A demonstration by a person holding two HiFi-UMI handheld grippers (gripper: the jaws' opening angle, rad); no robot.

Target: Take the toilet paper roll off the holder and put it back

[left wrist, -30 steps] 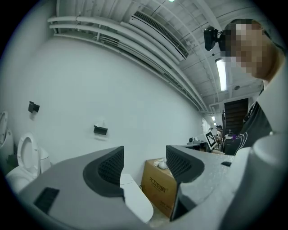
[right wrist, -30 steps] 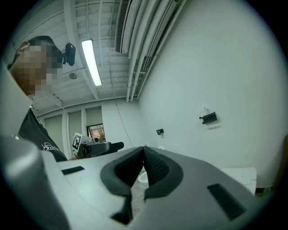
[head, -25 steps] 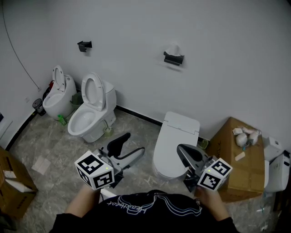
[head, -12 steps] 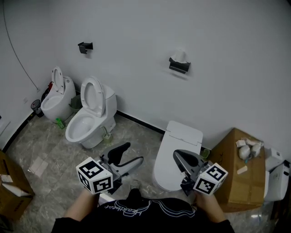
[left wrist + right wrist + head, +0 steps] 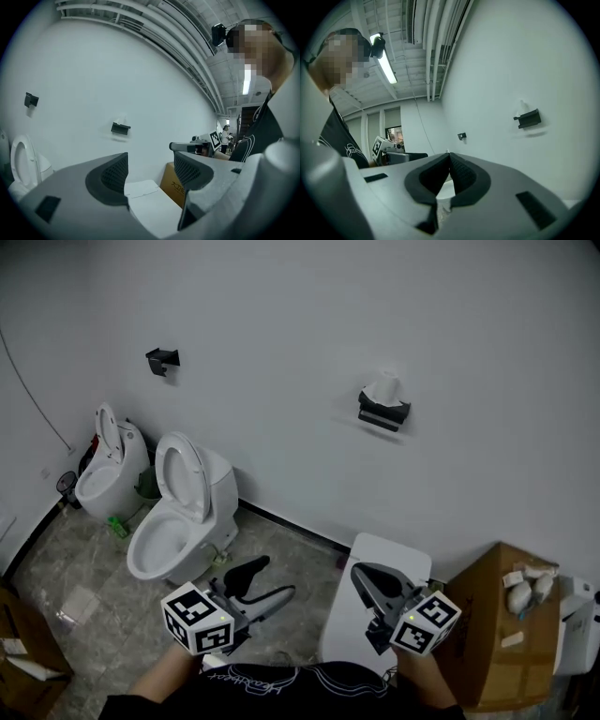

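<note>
A white toilet paper roll [image 5: 382,388] stands on top of a black holder [image 5: 384,412] fixed to the white wall. Both grippers are held low, far below and short of it. My left gripper [image 5: 267,579] is open with nothing between its jaws. In the left gripper view the holder [image 5: 120,128] shows far off, above the open left gripper [image 5: 150,161]. My right gripper [image 5: 362,571] is shut and empty, over a closed white toilet lid [image 5: 394,549]. In the right gripper view the jaw tips of the right gripper [image 5: 450,156] meet, with the holder [image 5: 528,118] up at the right.
A second black holder [image 5: 161,359] without a roll hangs further left on the wall. Two open white toilets [image 5: 178,507] [image 5: 105,470] stand at the left. A cardboard box [image 5: 492,634] with small items stands at the right. Brown boxes lie on the floor at the far left.
The head view has swung upward, so the wall holder and roll sit lower and further right in the picture. Both grippers stay low; their jaws have not changed.
</note>
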